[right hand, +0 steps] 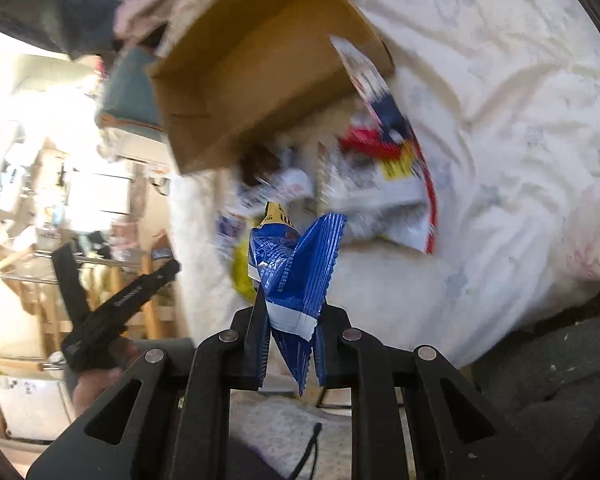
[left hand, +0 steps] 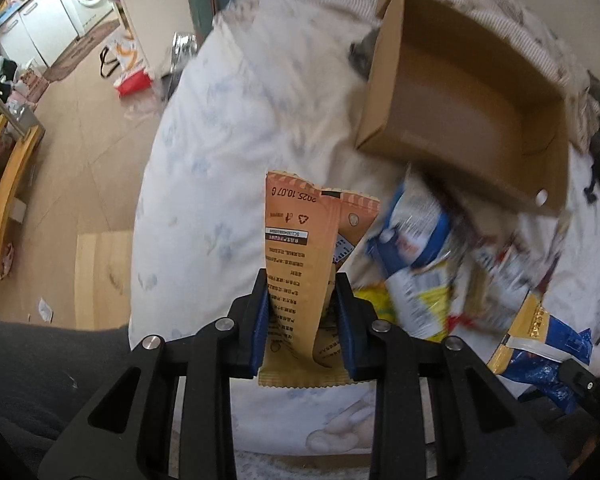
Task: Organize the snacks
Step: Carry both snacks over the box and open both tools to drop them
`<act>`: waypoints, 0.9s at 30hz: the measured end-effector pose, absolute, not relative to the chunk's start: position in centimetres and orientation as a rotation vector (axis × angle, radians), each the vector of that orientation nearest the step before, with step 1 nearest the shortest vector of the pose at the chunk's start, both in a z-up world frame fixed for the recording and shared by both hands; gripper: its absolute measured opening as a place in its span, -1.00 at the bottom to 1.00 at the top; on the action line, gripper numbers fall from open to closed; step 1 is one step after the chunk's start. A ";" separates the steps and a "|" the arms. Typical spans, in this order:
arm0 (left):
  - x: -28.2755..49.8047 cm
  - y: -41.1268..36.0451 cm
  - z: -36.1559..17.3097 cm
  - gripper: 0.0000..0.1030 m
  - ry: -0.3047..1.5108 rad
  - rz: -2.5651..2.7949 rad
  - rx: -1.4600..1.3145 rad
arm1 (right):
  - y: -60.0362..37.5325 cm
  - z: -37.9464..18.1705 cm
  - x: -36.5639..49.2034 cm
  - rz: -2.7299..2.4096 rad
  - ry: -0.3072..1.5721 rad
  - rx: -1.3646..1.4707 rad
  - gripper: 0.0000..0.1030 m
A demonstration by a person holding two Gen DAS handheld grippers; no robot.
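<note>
My left gripper is shut on an orange snack packet, held upright above the white bedding. My right gripper is shut on a blue snack packet; that packet also shows at the lower right of the left wrist view. An open cardboard box lies on the bed beyond the left gripper, and it shows in the right wrist view too. A blurred pile of snack bags lies in front of the box, seen also in the right wrist view.
White quilted bedding covers the bed. The wooden floor lies to the left with a red and white bag and a wooden rack. The left gripper's black body shows in the right wrist view.
</note>
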State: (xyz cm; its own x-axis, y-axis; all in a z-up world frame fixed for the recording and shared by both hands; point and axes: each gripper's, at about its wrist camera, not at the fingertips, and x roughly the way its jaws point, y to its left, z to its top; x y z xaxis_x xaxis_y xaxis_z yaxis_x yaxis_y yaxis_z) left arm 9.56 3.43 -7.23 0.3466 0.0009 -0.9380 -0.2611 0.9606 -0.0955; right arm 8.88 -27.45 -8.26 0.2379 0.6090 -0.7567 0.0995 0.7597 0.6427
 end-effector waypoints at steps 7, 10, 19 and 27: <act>11.0 2.6 -3.6 -0.50 1.107 0.119 -0.198 | -28.1 -4.7 11.1 0.433 1.183 0.699 -0.64; 12.0 1.7 -2.5 -0.50 1.090 0.091 -0.182 | -28.1 -3.7 12.5 0.437 1.147 0.703 -0.64; 16.7 -0.8 -0.1 -0.50 1.043 0.014 -0.121 | -27.3 -1.8 17.8 0.435 1.064 0.684 -0.64; 21.3 -2.8 0.2 -0.50 1.020 -0.022 -0.079 | -27.2 -2.8 21.7 0.424 1.056 0.661 -0.64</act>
State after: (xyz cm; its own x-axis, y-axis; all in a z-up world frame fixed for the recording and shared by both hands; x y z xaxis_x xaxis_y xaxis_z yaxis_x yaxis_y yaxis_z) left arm 21.32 -2.76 0.24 0.5230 -0.0553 -0.8505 -0.0185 0.9969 -0.0762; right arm 21.66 -27.22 -2.79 0.4407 0.6136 -0.6552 -0.0107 0.7334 0.6797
